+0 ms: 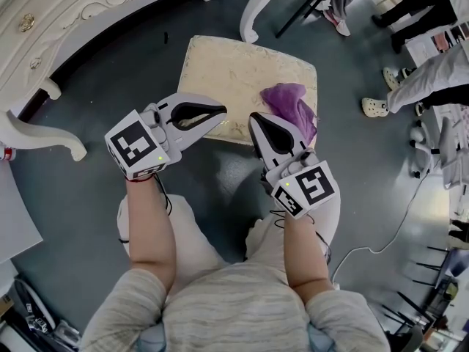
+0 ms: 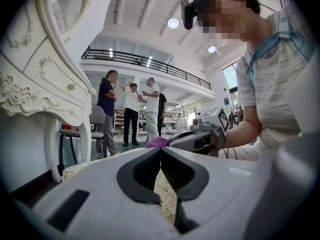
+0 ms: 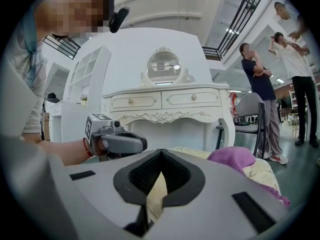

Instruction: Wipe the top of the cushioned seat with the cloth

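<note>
On the cushioned seat (image 1: 227, 68), a purple cloth (image 1: 289, 103) is judged light and limp, best pinched at its raised fold; left gripper (image 1: 222, 111) and right gripper (image 1: 255, 119) are clenched empty.

Place: large indoor hall set up like a furniture showroom | Shown by: high ceiling (image 2: 145, 6) with round lamps (image 2: 173, 23); railed balcony (image 2: 150, 64); ornate white dressing table (image 3: 167, 103) with mirror (image 3: 163, 67); grey floor (image 1: 95, 94); standing onlookers (image 2: 131, 109)
</note>
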Demonstrator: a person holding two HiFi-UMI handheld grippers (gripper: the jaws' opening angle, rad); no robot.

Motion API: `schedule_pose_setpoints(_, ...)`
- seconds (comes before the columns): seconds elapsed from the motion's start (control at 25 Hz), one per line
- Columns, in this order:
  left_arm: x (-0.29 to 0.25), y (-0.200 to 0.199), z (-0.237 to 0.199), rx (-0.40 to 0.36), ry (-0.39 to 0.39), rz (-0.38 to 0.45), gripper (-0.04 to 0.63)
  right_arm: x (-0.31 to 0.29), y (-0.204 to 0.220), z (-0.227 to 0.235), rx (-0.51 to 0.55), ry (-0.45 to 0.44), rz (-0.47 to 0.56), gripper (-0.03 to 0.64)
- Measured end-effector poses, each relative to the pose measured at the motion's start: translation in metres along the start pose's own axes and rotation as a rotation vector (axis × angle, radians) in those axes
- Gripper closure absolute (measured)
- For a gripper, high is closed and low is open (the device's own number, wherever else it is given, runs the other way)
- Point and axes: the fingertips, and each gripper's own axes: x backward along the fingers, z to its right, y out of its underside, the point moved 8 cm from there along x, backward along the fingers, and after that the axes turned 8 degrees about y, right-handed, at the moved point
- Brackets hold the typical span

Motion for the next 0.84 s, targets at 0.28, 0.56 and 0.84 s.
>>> schedule_pose_setpoints(0.28, -0.0007, 0.0002, -0.0004, -0.003, -0.001, 0.001, 0.581, 0.0008, 0.0011, 0.0019, -0.012, 0.003, 0.0, 0.609)
schedule_pose_setpoints(0.56, -0.0003, -0.0002, -0.001, -0.003, -0.002, 0.003, 0.581, -0.0001, -0.0004, 0.0026, -0.011, 0.001, -0.001, 0.609)
schedule_pose_setpoints(0.84, 0.0011, 0.0013, -0.0015, -0.001, -0.004, 0.007, 0.581, -0.0027, -0.001, 0.0016, -0.003, -0.008, 0.001, 0.609)
